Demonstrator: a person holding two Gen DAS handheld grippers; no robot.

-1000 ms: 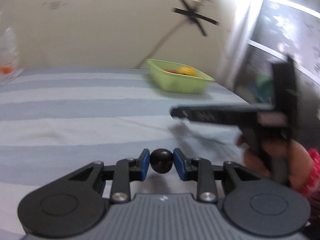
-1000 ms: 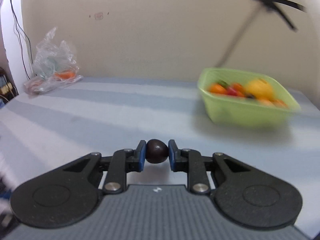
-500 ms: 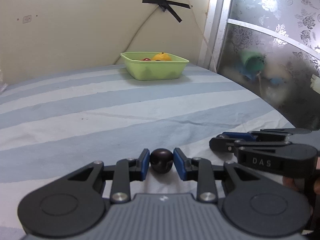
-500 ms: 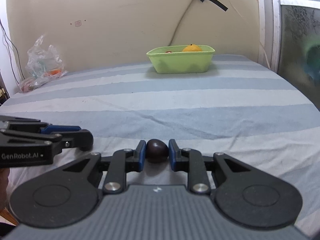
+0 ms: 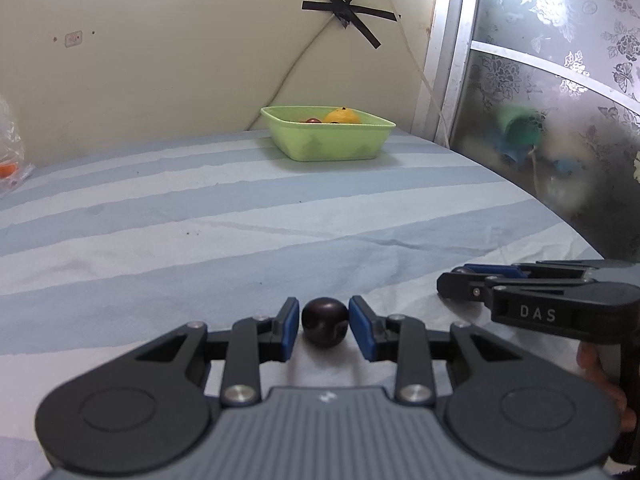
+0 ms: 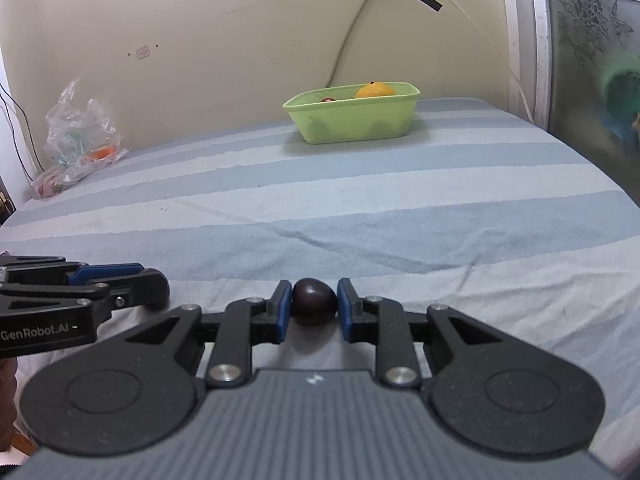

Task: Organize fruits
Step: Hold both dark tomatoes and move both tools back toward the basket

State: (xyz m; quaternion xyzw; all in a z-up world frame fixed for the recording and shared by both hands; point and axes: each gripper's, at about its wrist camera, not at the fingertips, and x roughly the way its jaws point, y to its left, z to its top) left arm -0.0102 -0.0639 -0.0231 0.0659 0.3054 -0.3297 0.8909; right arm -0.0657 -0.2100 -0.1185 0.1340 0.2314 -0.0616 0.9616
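Observation:
My left gripper [image 5: 324, 327] is shut on a dark round fruit [image 5: 324, 327], low over the striped bedsheet [image 5: 200, 216]. My right gripper [image 6: 313, 307] is shut on a dark oval fruit [image 6: 313, 307], also low over the sheet [image 6: 400, 208]. The two grippers sit side by side: the right one shows at the right of the left wrist view [image 5: 460, 280], the left one at the left of the right wrist view [image 6: 156, 290]. A green tub [image 5: 328, 142] with an orange and a red fruit stands far ahead by the wall; it also shows in the right wrist view [image 6: 354, 120].
A clear plastic bag [image 6: 76, 136] with orange items lies at the far left by the wall. A patterned glass door [image 5: 560, 120] runs along the right side of the bed. A cable [image 5: 288, 76] taped to the wall hangs behind the tub.
Both grippers pulled back from the tub toward the near edge of the bed and came to rest side by side. Each keeps its dark fruit.

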